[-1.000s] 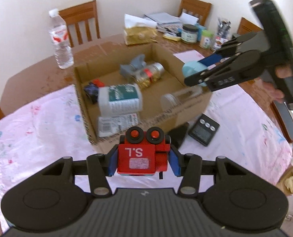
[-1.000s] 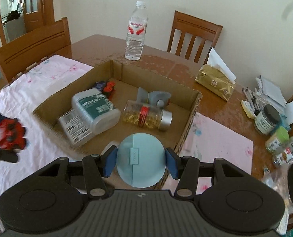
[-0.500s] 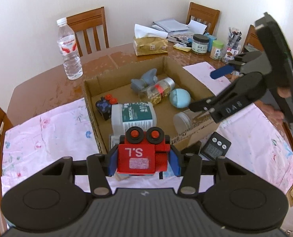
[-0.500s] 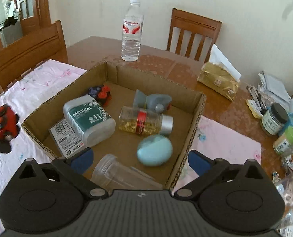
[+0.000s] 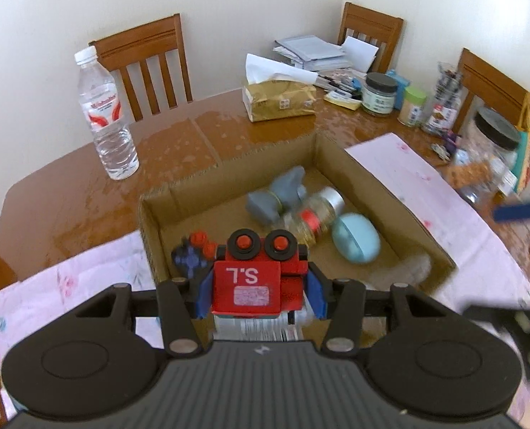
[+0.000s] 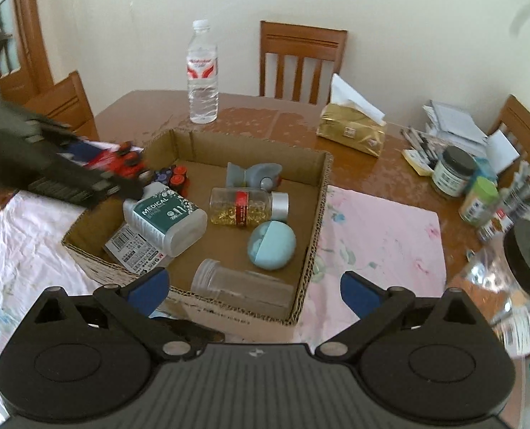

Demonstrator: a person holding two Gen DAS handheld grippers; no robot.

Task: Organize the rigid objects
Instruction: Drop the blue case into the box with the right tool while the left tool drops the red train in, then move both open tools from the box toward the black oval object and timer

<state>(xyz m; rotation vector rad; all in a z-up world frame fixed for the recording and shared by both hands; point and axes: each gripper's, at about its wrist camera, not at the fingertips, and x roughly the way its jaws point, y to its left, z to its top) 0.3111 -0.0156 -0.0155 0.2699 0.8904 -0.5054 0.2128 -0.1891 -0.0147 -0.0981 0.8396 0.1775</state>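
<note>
Red toy [image 5: 251, 279] sits pinched in our left gripper [image 5: 257, 295] over the box [image 6: 320, 193], so we lower it gently into a free spot while our right gripper [image 6: 254, 287] stays spread and empty.

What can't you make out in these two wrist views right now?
- Right gripper in the left wrist view: blurred and cut off by the right edge.
- White medical bottle: in the left wrist view hidden behind the red toy that the left gripper holds.
- Left gripper in the right wrist view: a dark blur at the left edge, fingers unclear.
- Fine print on the label in the box: too small.
</note>
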